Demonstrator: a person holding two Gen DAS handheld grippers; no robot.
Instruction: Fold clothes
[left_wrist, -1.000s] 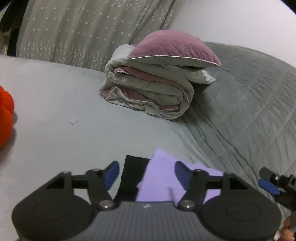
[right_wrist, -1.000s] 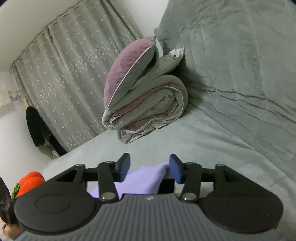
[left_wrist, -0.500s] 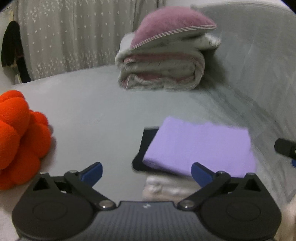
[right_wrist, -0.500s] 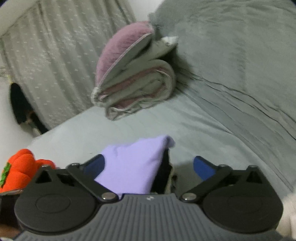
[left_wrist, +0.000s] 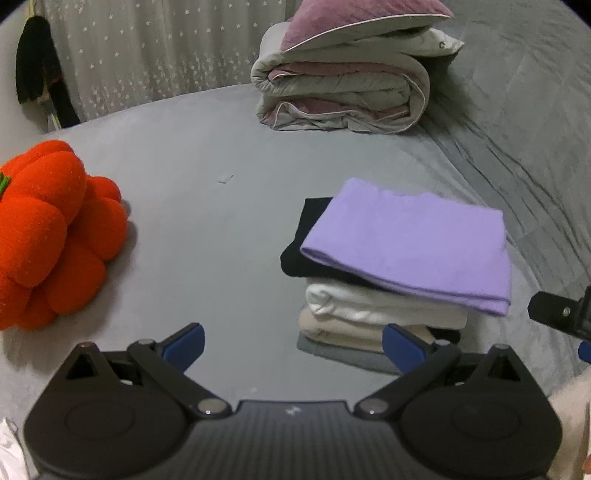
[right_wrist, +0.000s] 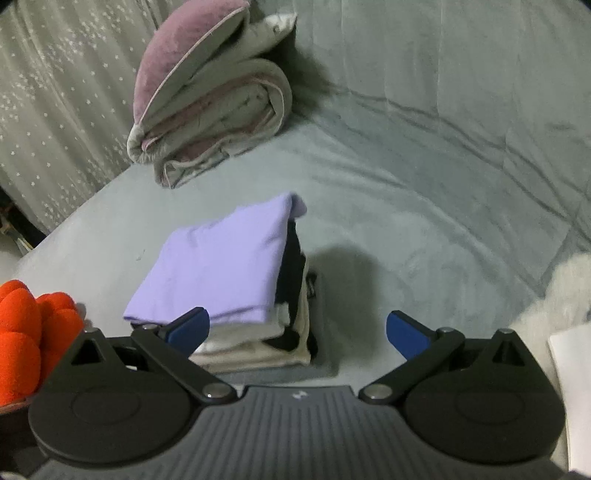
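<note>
Left wrist view: the left gripper (left_wrist: 291, 341) is sitting low in the picture with its blue-tipped fingers (left_wrist: 184, 341) spread wide and nothing between them. It is hovering over a grey bed (left_wrist: 207, 221). Ahead and to the right, a stack (left_wrist: 384, 295) of folded clothes is lying on the bed. A purple garment (left_wrist: 410, 243) is lying on top, then a black one (left_wrist: 306, 240), then white and cream layers, and a grey piece at the bottom. The stack is lying just beyond the right fingertip, not touching it. An orange plush (left_wrist: 51, 232) is sitting at the left edge, well apart from the stack. A rolled duvet (left_wrist: 340, 96) with a mauve pillow (left_wrist: 358, 18) on top is lying at the far end, in front of a star-dotted curtain (left_wrist: 155, 55). Part of the right gripper (left_wrist: 561, 314) is showing at the right edge. No readable writing is showing; only a small pale mark on the gripper body.

Right wrist view: the right gripper (right_wrist: 297, 328) is also spread wide and holding nothing. The stack (right_wrist: 255, 306) is lying just ahead, left of centre, with the purple garment (right_wrist: 225, 262) on top; the left fingertip is overlapping its near edge in the picture, and contact cannot be told. The plush (right_wrist: 26, 332) is sitting at the left edge. Something white and fluffy (right_wrist: 561, 291) is showing at the right edge. The duvet (right_wrist: 218, 118) is lying further back. No labels can be read.
</note>
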